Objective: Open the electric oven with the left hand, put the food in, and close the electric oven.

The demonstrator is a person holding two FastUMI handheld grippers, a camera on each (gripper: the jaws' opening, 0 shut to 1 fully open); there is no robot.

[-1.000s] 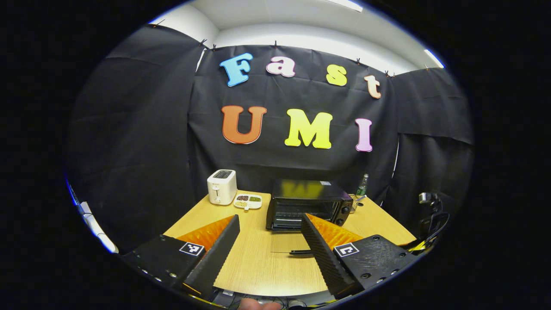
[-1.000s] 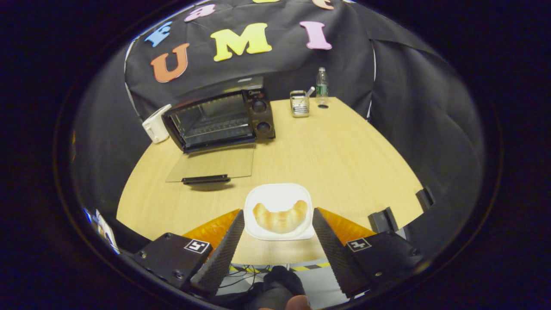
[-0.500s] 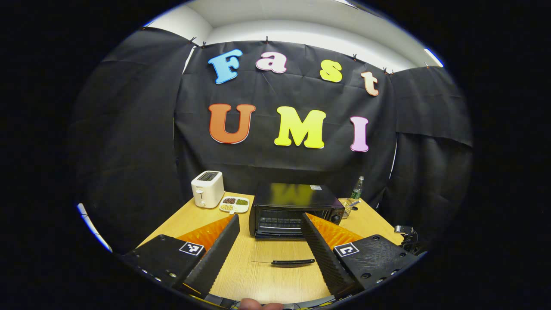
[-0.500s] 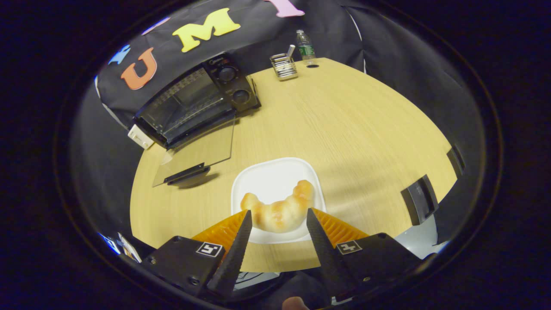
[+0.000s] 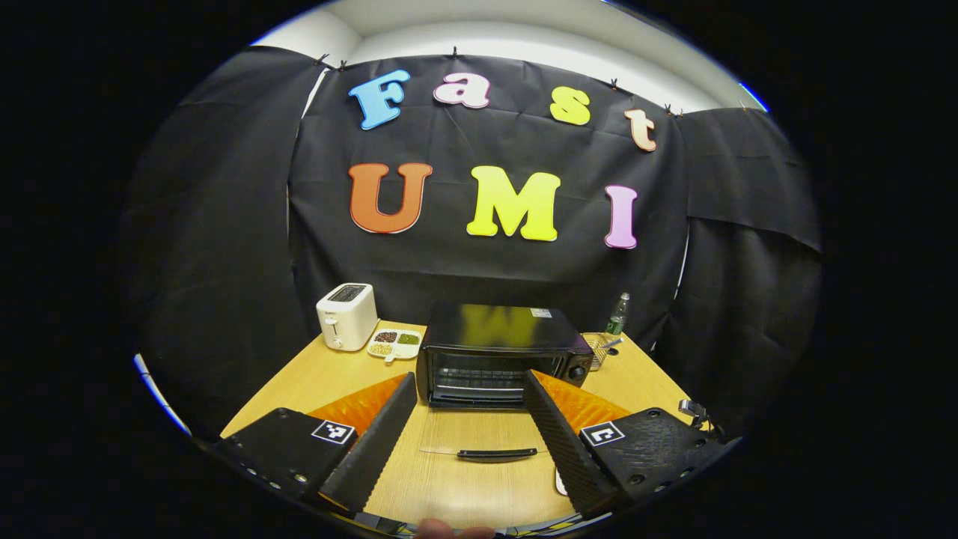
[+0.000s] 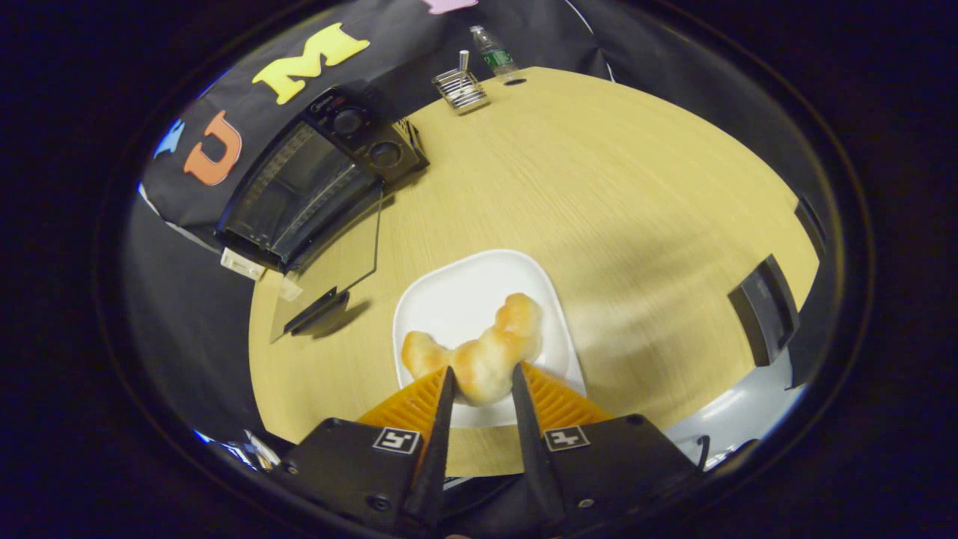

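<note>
Since a second ago we have drawn our left gripper (image 5: 468,389) back and its jaws stay wide apart over the wooden table (image 5: 314,378). Its view faces the electric oven (image 5: 498,352), door (image 5: 479,452) dropped flat, with a white toaster (image 5: 345,316) and a snack tray (image 5: 394,343) beside it. From the right gripper view, our right gripper (image 6: 479,378) has narrowed onto the croissant (image 6: 479,352) on the white plate (image 6: 456,296); we cannot tell whether both fingers press it. Oven lettering is unreadable.
</note>
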